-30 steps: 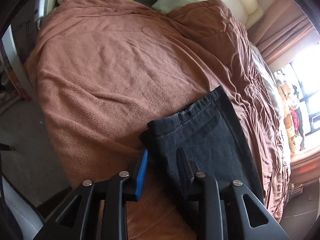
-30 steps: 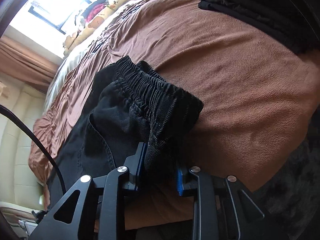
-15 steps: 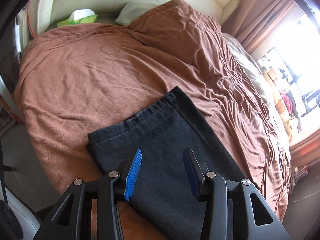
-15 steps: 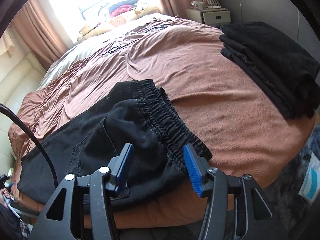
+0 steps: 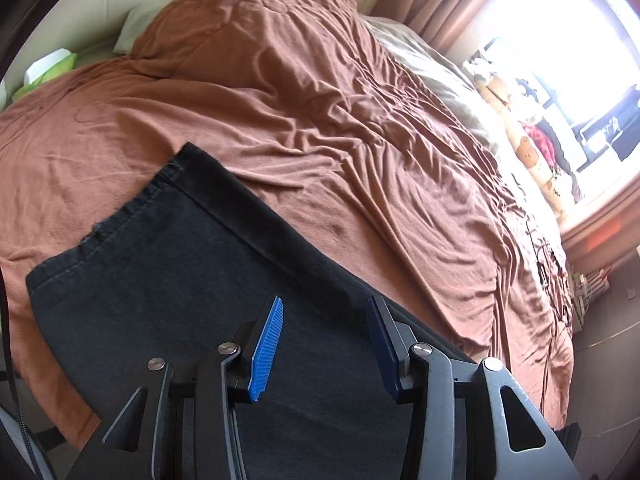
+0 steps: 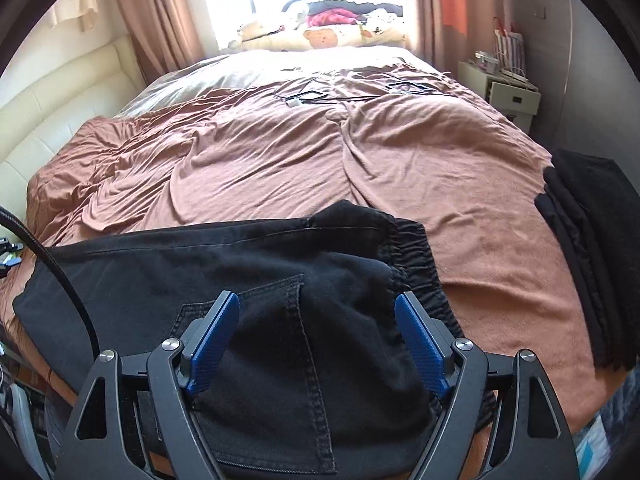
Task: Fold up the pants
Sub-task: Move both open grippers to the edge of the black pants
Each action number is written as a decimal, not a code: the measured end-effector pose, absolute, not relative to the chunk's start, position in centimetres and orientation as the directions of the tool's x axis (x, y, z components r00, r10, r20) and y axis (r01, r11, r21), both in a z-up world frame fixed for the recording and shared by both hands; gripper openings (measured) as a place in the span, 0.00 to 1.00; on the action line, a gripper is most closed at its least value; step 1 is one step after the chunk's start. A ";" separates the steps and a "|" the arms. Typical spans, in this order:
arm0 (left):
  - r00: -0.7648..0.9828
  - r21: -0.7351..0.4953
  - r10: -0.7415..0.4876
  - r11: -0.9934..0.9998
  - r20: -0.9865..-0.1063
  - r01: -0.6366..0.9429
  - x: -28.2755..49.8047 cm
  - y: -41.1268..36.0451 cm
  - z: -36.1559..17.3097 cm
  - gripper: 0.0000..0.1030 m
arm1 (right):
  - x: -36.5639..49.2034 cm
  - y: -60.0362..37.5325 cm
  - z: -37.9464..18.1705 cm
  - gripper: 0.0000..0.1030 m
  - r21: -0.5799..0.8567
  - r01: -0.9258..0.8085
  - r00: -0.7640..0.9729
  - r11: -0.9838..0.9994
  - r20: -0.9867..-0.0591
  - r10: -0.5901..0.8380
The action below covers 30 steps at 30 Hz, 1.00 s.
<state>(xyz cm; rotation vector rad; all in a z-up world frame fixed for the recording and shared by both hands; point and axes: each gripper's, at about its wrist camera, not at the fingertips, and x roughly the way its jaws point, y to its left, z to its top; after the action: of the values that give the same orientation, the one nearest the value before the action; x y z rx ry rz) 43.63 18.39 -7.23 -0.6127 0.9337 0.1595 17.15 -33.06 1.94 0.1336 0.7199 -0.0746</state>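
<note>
On the bed [image 6: 460,184], the black pants [image 6: 248,264] lie apparently folded lengthwise only, left claw [image 5: 324,344] and right claw [image 6: 320,340], just opening, both empty.

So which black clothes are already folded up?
The stack at the bed's right edge, folded in neat layers. The pants under the claws lie stretched out long.

Black denim pants [image 6: 256,264] lie flat on the brown fleece bedspread [image 6: 460,184], near its front edge; folded black clothes stack [image 6: 588,248] on its right edge.
</note>
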 end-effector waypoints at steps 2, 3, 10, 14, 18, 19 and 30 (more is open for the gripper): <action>0.585 -0.414 -0.141 0.833 -0.799 -0.366 44.7 16.6 -7.5 0.45 | 18.7 -32.5 1.8 0.77 0.076 0.077 0.748 0.994 -0.663 -0.007; 0.579 -0.409 -0.144 0.839 -0.803 -0.358 45.2 15.8 -7.6 0.45 | 19.4 -32.2 1.7 0.77 0.065 0.061 0.744 0.996 -0.668 -0.002; 0.519 -0.373 -0.161 0.865 -0.839 -0.335 48.6 11.5 -9.2 0.45 | 24.3 -30.3 1.6 0.77 0.033 -0.092 0.721 0.995 -0.687 0.089; 0.480 -0.355 -0.162 0.868 -0.862 -0.346 50.2 10.1 -10.2 0.45 | 27.4 -29.2 1.5 0.70 0.005 -0.165 0.696 0.986 -0.708 0.120; 0.448 -0.331 -0.150 0.873 -0.881 -0.358 51.4 9.1 -11.1 0.45 | 30.3 -27.7 1.3 0.70 -0.019 -0.248 0.666 0.969 -0.729 0.156; 0.439 -0.323 -0.145 0.875 -0.887 -0.362 51.8 8.9 -11.4 0.45 | 31.0 -27.2 1.1 0.70 -0.028 -0.266 0.658 0.963 -0.736 0.160; 0.316 -0.202 -0.072 0.894 -0.946 -0.401 54.5 7.4 -15.1 0.45 | 39.4 -23.1 -2.3 0.64 -0.070 -0.426 0.521 0.902 -0.834 0.181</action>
<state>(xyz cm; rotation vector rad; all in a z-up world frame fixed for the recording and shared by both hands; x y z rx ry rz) 54.54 7.39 -15.07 -0.4435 1.2414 0.2258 39.43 -23.14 -2.28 -0.2814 0.9576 0.3697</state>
